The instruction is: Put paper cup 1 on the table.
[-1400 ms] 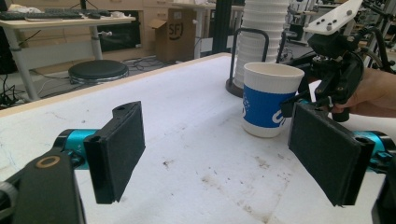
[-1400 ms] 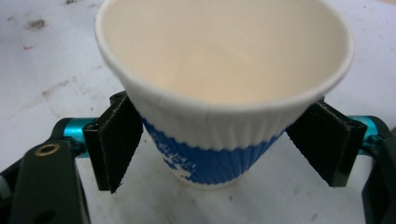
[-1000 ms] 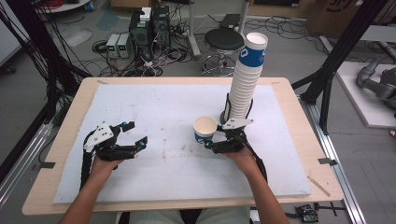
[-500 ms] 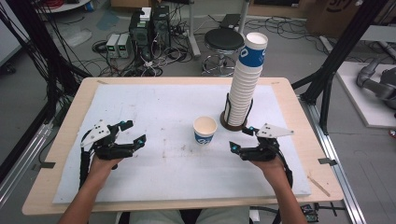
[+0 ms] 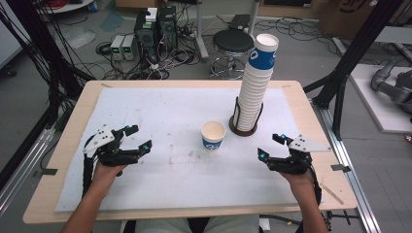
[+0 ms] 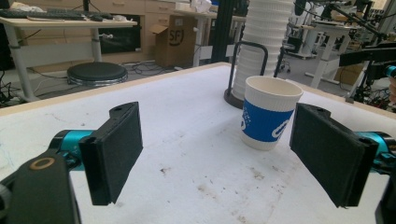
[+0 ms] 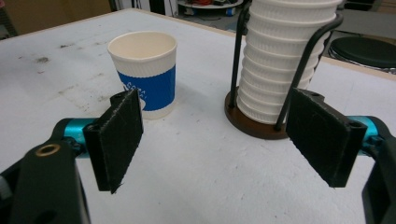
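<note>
A single white paper cup with a blue band [image 5: 213, 135] [image 6: 268, 116] [image 7: 147, 79] stands upright on the white mat, mouth up. Just right of it, a tall stack of the same cups [image 5: 255, 82] [image 6: 266, 46] [image 7: 285, 60] rises from a black wire holder on a round brown base. My left gripper [image 5: 139, 137] [image 6: 219, 154] hovers at the mat's left. Its jaws have just been opening and hold nothing. My right gripper [image 5: 268, 145] [image 7: 219, 140] is open and empty at the front right, well apart from the cup and the stack.
The white mat [image 5: 160, 111] covers most of the wooden table [image 5: 311, 121]. Behind the table stand a black stool [image 5: 233, 43], computer boxes [image 5: 155, 24] and tangled cables on the floor. Black frame posts [image 5: 347, 63] flank the table on both sides.
My right gripper has drawn back from beside the single cup, moving right and toward the table's front edge. The cup stays standing. The left hand has kept its place, its jaws slightly wider.
</note>
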Available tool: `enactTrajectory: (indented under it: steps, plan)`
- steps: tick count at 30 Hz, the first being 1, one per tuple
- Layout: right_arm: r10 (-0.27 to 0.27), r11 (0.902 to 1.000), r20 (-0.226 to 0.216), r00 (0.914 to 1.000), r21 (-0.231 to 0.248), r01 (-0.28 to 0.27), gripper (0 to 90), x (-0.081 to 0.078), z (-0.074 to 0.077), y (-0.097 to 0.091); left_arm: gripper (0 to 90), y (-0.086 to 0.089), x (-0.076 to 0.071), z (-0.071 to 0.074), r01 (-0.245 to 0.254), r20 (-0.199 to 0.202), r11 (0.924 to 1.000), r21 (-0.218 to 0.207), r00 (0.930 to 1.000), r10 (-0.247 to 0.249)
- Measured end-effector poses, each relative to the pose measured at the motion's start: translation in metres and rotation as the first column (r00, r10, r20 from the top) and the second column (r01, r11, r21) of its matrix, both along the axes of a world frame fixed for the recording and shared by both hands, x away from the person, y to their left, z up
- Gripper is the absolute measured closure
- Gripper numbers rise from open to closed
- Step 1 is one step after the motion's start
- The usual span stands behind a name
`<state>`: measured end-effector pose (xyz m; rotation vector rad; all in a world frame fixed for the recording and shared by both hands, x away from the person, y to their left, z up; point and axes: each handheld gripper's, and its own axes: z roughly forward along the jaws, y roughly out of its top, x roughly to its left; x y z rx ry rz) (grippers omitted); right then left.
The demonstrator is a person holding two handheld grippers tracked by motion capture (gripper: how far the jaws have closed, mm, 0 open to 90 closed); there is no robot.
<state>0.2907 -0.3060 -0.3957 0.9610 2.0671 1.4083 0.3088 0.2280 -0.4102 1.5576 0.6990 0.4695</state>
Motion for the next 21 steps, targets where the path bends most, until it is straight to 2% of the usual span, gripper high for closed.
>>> enactTrajectory:
  steps: [6,7,12,21]
  plan:
    - [-0.022,0.9996,-0.010,0.9997,0.016,0.022,19.9,-0.002,-0.003,-0.004,17.1,-0.001,0.000,-0.001,0.001,-0.001,1.0000,0.004,1.0000,-0.001]
    - [-0.030,0.9993,0.002,0.9996,0.022,0.030,19.9,-0.002,-0.002,-0.006,17.1,-0.001,0.000,-0.001,0.002,-0.001,1.0000,0.003,1.0000,-0.002]
    - [-0.048,0.9979,0.001,0.9989,0.044,0.048,19.9,-0.001,-0.001,-0.010,17.1,0.001,0.001,-0.002,0.000,-0.002,1.0000,-0.004,1.0000,0.000]
    - [-0.058,0.9975,-0.009,0.9983,0.040,0.058,19.9,-0.008,-0.003,-0.016,17.1,-0.004,0.003,-0.002,0.009,0.003,1.0000,0.003,1.0000,-0.009]
